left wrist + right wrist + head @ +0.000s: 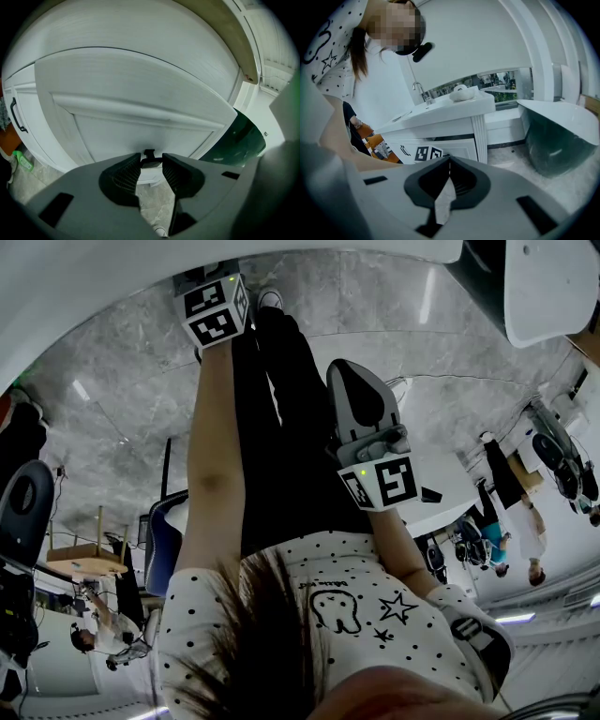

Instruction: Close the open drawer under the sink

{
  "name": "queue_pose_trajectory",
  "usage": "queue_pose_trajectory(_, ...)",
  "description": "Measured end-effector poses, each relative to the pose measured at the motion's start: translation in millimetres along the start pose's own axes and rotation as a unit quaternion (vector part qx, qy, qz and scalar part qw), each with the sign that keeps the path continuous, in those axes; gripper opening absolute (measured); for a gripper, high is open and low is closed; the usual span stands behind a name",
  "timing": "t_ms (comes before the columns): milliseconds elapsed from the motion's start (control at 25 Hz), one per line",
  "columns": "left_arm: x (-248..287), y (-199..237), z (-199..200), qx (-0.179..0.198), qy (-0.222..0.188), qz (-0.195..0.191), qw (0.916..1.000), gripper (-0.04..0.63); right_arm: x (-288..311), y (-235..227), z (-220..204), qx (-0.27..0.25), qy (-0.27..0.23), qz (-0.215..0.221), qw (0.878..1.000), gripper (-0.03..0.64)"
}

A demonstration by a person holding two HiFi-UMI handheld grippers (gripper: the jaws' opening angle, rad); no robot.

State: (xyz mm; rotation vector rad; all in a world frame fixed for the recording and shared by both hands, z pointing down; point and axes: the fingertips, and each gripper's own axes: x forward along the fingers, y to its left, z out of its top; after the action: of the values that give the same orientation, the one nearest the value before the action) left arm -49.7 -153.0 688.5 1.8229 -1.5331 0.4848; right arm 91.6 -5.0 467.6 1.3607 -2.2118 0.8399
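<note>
The left gripper's [151,165] ribbed fingertips [132,171] stand a short way apart on either side of the black drawer handle [149,157]. They appear to pinch it, though the dim view leaves the contact on each pad unsure. The handle sits at 6 o'clock on the white panelled drawer front [140,112], which fills most of the left gripper view. A black cabinet pull [17,115] shows on the neighbouring front at 9 o'clock, and a dark green tub [240,140] lies on the floor at about 4 o'clock.

The right gripper's [449,164] fingers are pressed together at the tips with nothing between them; only pale stone floor [520,161] shows through the slit behind the tips. Beyond them, at 12 o'clock, stands the white sink vanity [478,105] with its faucet [421,92]. The drawer is under the counter, and the left gripper's marker cube [427,153] is in front of it. The person's arm [351,152] reaches in from 9 o'clock.
</note>
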Motion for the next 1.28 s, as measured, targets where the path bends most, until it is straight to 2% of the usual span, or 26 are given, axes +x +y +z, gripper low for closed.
queue_pose_trajectory(1280, 5, 3, 15, -0.005, -0.009, -0.001, 0.9999, 0.146, 1, -1, 6, 0.001, 0.001, -0.001, 1.000, 0.014)
